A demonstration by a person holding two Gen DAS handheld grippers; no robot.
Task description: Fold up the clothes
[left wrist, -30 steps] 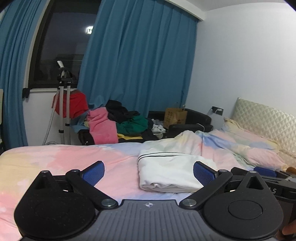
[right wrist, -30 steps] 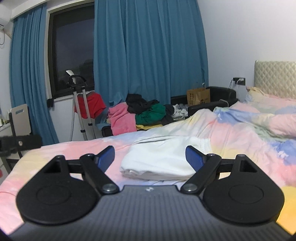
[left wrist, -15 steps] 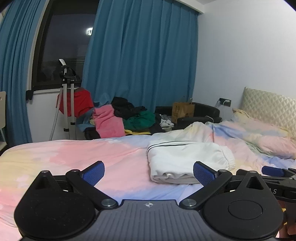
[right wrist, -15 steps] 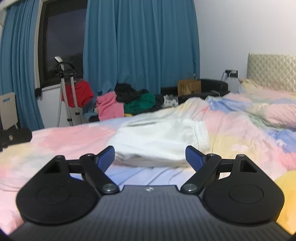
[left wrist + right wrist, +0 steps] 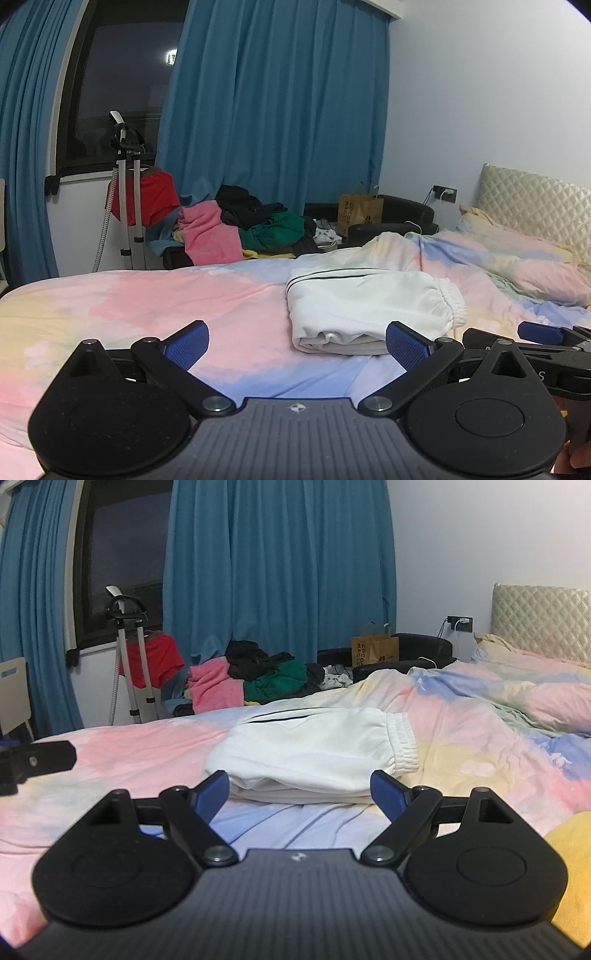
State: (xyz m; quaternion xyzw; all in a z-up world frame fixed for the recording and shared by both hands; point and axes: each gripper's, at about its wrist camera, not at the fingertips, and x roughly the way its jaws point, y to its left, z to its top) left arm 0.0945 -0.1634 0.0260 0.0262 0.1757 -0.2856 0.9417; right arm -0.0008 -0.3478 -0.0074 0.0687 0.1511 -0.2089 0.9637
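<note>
Left wrist view: the left claw spreads wide, empty, low in the frame. The folded white garment lies on the pastel bed just above and right of centre, its near edge beside the claw's right-hand pad. The right claw pokes in at the right edge.

Right wrist view: the right claw gapes open, holding nothing. The folded white garment sits dead centre, just beyond the pads.

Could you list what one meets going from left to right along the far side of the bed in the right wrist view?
Garment steamer stand → red garment → pink towel → green clothing → brown paper bag → wall socket → quilted headboard.
</note>
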